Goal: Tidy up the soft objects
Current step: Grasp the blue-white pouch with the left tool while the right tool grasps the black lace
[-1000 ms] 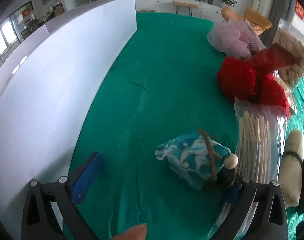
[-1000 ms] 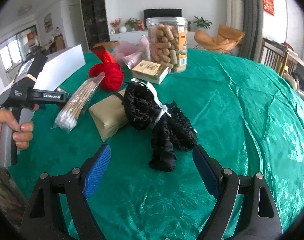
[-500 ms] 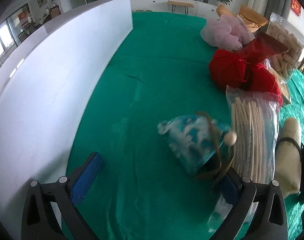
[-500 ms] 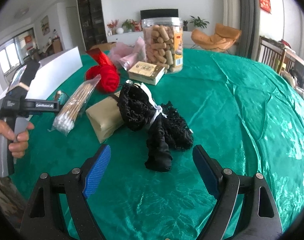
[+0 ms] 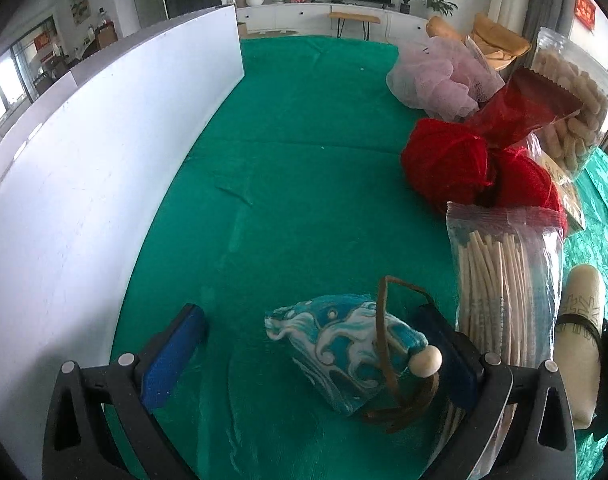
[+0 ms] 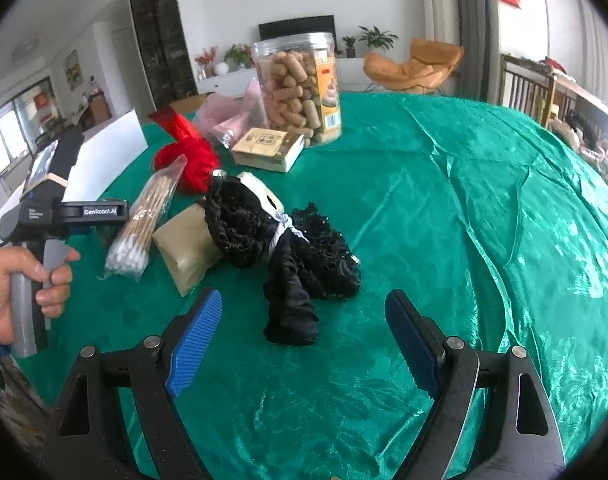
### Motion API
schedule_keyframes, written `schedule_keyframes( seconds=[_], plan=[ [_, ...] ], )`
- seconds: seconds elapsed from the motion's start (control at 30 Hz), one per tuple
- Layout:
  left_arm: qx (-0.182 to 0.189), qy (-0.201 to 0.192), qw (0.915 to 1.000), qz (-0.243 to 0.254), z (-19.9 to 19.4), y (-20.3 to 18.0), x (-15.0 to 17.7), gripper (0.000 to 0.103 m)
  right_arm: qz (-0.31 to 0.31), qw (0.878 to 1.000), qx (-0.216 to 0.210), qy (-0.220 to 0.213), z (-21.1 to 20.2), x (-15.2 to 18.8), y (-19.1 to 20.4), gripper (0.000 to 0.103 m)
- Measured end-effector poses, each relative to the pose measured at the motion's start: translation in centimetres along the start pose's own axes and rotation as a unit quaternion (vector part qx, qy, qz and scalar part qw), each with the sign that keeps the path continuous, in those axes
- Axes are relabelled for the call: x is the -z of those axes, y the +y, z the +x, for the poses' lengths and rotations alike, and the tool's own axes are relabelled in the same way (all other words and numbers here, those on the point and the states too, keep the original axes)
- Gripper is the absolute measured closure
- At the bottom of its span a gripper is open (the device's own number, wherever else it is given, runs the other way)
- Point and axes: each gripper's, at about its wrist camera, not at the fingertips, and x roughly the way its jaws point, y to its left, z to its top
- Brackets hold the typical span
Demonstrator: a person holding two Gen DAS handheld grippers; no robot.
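On the green-clothed table (image 5: 304, 168), the blue patterned pouch (image 5: 344, 352) lies between the left claw's (image 5: 312, 352) spread fingers, hard against the right one. The right claw (image 6: 304, 336), likewise spread and empty, faces the black lace bundle (image 6: 288, 248).

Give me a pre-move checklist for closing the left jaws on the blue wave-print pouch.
1. Left gripper open: ok.
2. Blue wave-print pouch between the jaws: ok, nearer the right-hand one.
3. Brown drawstring and wooden bead clear of the pad: not ok.
4. Cotton swab bag outside the jaws: ok, but close.
5. Right gripper open, away: ok.
6. Pouch flat on green cloth: cannot tell.
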Motion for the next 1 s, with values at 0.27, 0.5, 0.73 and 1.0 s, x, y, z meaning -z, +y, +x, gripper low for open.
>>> schedule_keyframes(
  seconds=[0.27,0.5,0.73,1.0],
  plan=[
    [0.003,-0.015,0.9999,0.005,-0.6,0.1,0.7,0.000,-0.003,1.000,0.004,0.006,0.2,0.2,0.1,0.017],
    [0.016,0.020,0.9991,0.034,-0.8,1.1,0.4,0.000,0.030,0.999,0.013,-0.011,-0.4,-0.1,-1.3,0.017],
    [0.055,-0.020,0.9963,0.063,-3.1,1.5,0.7,0.062,0.087,0.996,-0.001,-0.001,-0.6,-0.4,-3.9,0.017],
    [0.114,-0.054,0.9897,0.069,-6.6,1.5,2.4,0.062,-0.150,0.981,-0.042,0.117,2.9,-5.0,0.1,0.018]
  ],
)
